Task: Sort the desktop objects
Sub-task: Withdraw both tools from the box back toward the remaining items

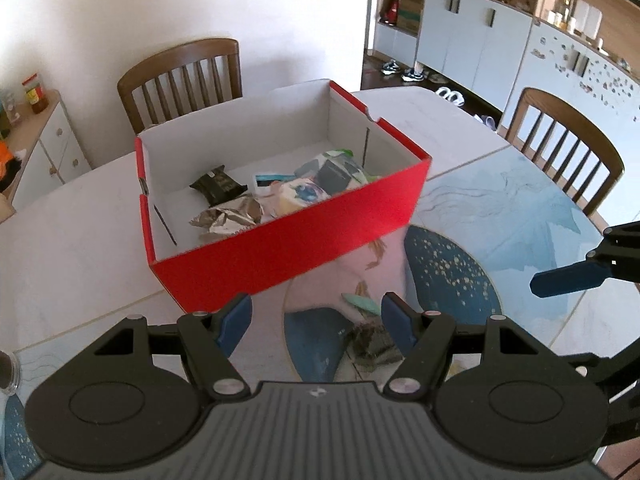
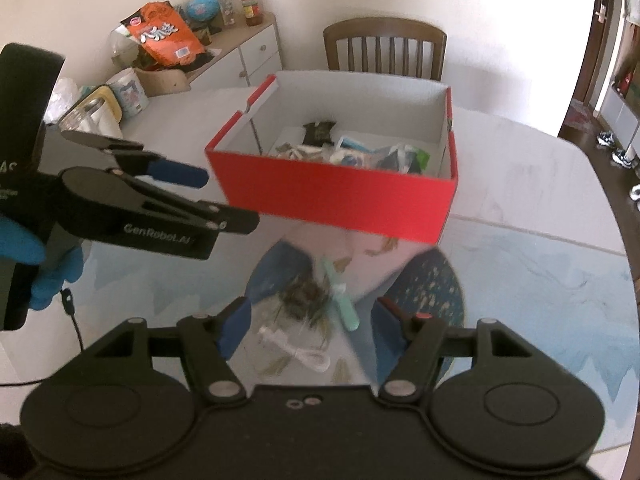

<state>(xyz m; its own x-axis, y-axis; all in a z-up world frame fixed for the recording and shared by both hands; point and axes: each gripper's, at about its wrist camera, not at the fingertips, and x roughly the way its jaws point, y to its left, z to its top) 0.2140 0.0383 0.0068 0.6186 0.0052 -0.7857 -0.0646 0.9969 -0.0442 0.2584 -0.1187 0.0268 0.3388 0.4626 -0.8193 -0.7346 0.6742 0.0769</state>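
Observation:
A red box (image 1: pixel 288 240) with white inner walls stands on the table and holds several wrappers and packets, among them a black packet (image 1: pixel 218 186) and crumpled foil (image 1: pixel 228 220). It also shows in the right wrist view (image 2: pixel 336 200). My left gripper (image 1: pixel 316 322) is open and empty, in front of the box. My right gripper (image 2: pixel 308 326) is open and empty above a dark crumpled wrapper (image 2: pixel 304 294), a mint green stick (image 2: pixel 340 300) and a white cable (image 2: pixel 296 350) on the mat.
A blue patterned mat (image 1: pixel 500 216) covers the near table. Wooden chairs (image 1: pixel 184 76) stand behind the box and at the right (image 1: pixel 560 136). A side cabinet with snack bags (image 2: pixel 164 36) is at the left. The left gripper (image 2: pixel 176 174) appears in the right wrist view.

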